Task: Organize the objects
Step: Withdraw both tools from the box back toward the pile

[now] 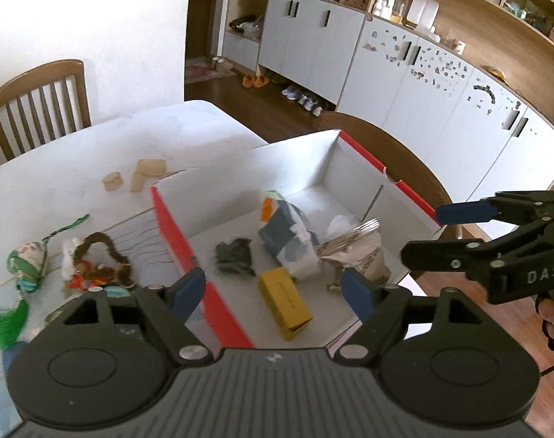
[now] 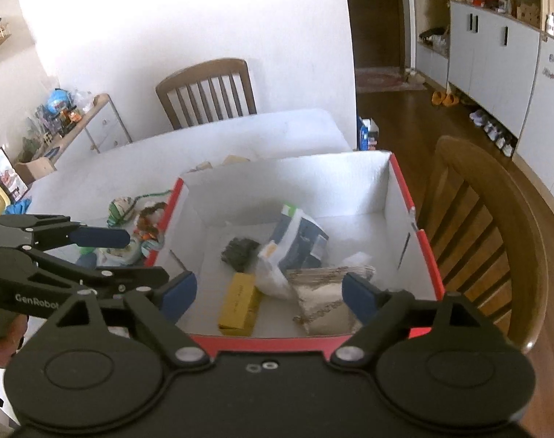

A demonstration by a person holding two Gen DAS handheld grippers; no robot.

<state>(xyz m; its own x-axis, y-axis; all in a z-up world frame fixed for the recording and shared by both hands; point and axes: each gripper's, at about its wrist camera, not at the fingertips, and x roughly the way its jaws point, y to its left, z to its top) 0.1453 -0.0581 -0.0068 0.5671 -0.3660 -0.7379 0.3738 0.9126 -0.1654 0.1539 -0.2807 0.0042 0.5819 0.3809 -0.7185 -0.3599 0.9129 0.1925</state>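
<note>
Both my grippers hang over the open red-edged box [image 1: 349,168] with jaws spread wide and nothing between the blue pads.

From the left wrist, my left gripper [image 1: 277,290] straddles the box's left red wall. Inside lie a yellow carton [image 1: 284,301], a dark crumpled clump [image 1: 235,257], a blue-and-white pouch [image 1: 286,235] and a silver foil bag [image 1: 357,252]. Only this view shows clearly what waits on the white table [image 1: 94,153] left of the box: a brown braided loop [image 1: 101,259], a green tasselled charm [image 1: 25,266] and pale beige pieces [image 1: 134,177]. My right gripper [image 1: 426,231] reaches in from the right, empty.

From the right wrist, my right gripper [image 2: 269,292] sits above the box's near wall. The left wall partly hides the loose items; a wooden chair [image 2: 495,241] stands just right of the box. My left gripper reaches in from the left.
</note>
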